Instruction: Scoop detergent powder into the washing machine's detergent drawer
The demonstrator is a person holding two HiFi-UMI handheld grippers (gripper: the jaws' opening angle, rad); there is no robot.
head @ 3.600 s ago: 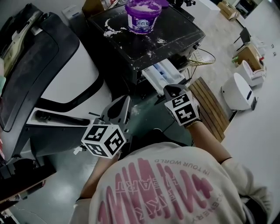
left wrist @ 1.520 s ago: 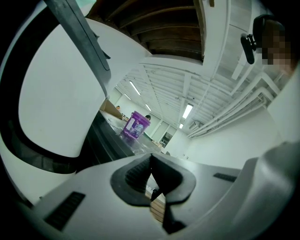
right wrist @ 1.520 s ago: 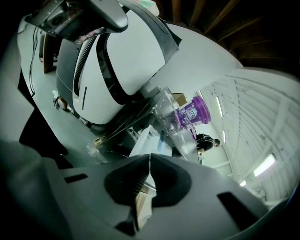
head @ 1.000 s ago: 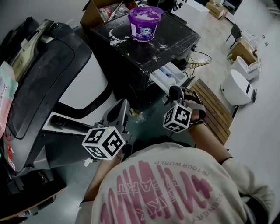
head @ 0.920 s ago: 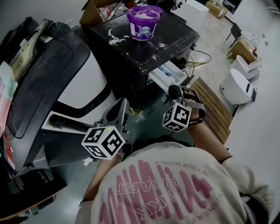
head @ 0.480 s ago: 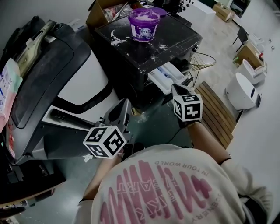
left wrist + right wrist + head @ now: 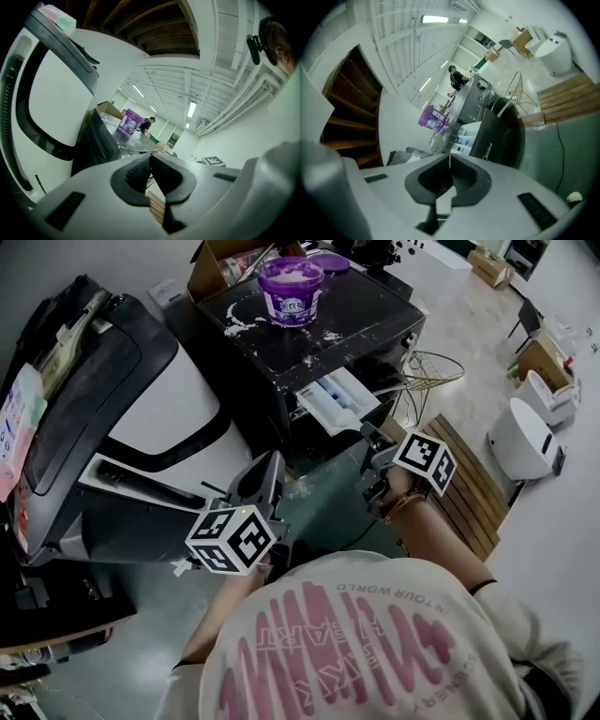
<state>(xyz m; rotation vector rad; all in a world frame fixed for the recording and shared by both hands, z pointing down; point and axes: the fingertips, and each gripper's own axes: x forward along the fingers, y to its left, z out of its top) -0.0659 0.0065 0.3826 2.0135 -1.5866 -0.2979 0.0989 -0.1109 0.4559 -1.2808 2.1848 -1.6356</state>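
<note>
purple tub [image 7: 290, 277]: far, on the black machine [image 7: 366, 320]; powder [image 7: 237, 319] lies spilt beside it, and the drawer [image 7: 336, 399] is open below.
risk: no scoop in sight; a tipped load could scatter more powder past the drawer.
left gripper [image 7: 151, 157]: clenched, empty, near, roughly level.
right gripper [image 7: 450, 160]: clenched, empty, near the drawer, angled slightly down.

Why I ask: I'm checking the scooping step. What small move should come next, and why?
Probably lift the right tongs toward the open purple plastic tub of white powder on the black washing machine and part them: they are shut and empty, as are the left tongs, while the white detergent drawer already stands pulled out.
</note>
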